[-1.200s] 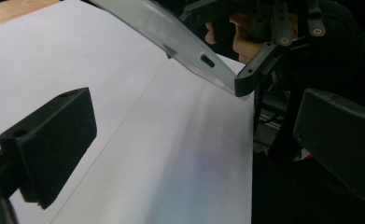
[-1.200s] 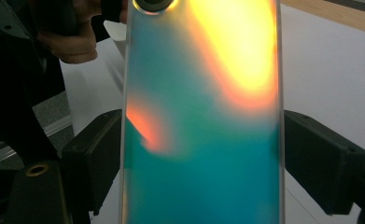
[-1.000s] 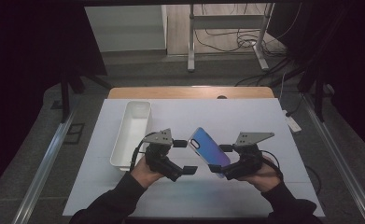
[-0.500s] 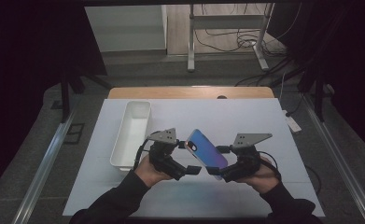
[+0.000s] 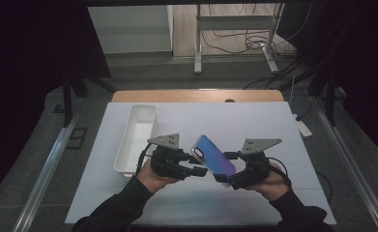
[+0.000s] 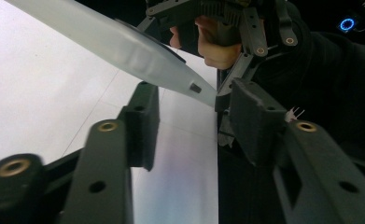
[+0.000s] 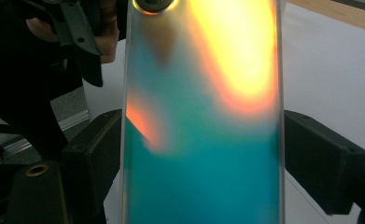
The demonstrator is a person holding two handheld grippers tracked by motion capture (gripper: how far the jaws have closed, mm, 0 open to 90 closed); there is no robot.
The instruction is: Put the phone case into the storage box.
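The right claw (image 5: 224,178) is clenched on the near end of the phone (image 5: 213,153), whose long axis slants up and away toward the left claw (image 5: 202,171), which hangs released just under its edge, nearer than the tray (image 5: 137,137)

Phone case (image 5: 213,153): showing a glossy iridescent skin, shimmering blue to violet; in the right gripper view (image 7: 203,116) glowing teal and orange.
Left gripper (image 5: 197,170): looking like matt black plastic, brass-coloured rivets glinting.
Right gripper (image 5: 221,177): wearing a dull grey plate.
Tray (image 5: 137,140): reading as smooth white plastic.
Table (image 5: 254,121): lying matt white, wood edging beyond.
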